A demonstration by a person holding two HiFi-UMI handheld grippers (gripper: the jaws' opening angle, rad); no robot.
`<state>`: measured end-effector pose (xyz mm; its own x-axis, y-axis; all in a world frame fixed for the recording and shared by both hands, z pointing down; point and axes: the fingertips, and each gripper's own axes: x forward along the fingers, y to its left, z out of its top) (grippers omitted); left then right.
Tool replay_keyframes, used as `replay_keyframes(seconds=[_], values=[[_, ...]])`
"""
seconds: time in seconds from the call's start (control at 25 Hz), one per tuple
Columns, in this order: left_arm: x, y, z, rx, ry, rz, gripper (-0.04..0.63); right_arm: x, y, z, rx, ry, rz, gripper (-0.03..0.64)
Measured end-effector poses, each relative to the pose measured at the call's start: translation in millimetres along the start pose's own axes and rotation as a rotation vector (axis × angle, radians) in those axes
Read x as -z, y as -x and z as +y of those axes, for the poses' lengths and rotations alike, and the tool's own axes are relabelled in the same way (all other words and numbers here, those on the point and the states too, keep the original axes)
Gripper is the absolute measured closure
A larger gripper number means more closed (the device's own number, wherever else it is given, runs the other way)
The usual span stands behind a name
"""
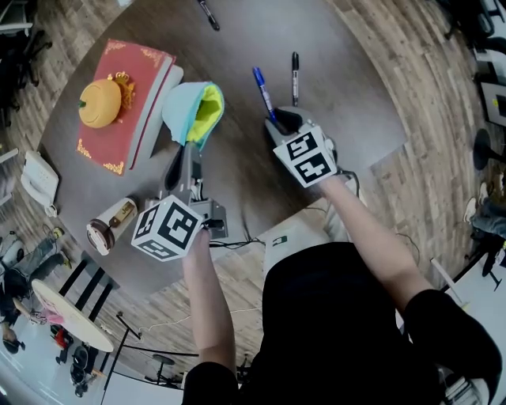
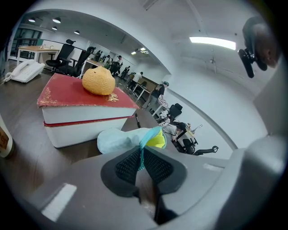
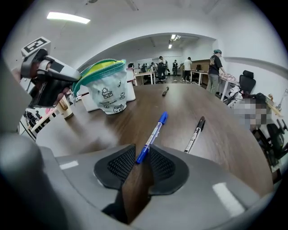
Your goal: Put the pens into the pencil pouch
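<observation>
A light-blue pencil pouch (image 1: 194, 111) with yellow lining is held above the round brown table, its mouth open toward the right. My left gripper (image 1: 190, 152) is shut on the pouch's teal zipper edge (image 2: 142, 150), which runs between the pads. A blue pen (image 1: 263, 92) and a black pen (image 1: 295, 77) lie side by side on the table to the right of the pouch. My right gripper (image 1: 283, 121) is low over the blue pen's near end. In the right gripper view that end (image 3: 143, 155) lies between the jaws, which stand open. The black pen (image 3: 195, 134) lies clear to the right.
A red book (image 1: 126, 103) with an orange-shaped ornament (image 1: 100, 101) lies left of the pouch. A small bottle (image 1: 111, 224) lies on its side near the front left edge, next to a white telephone (image 1: 38, 180). A third pen (image 1: 209, 14) lies at the far side.
</observation>
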<state>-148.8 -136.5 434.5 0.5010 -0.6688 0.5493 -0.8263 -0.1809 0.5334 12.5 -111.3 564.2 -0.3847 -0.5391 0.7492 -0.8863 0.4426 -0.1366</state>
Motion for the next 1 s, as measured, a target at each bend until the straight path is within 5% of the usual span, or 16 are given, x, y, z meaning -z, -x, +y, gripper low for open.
replay_keyframes(seconds=[1.0], values=[[1.3,1.4,3.6,0.0,0.0,-0.004,0.571,3.7,0.0,-6.6,0.055,0.004,0.018,0.572]])
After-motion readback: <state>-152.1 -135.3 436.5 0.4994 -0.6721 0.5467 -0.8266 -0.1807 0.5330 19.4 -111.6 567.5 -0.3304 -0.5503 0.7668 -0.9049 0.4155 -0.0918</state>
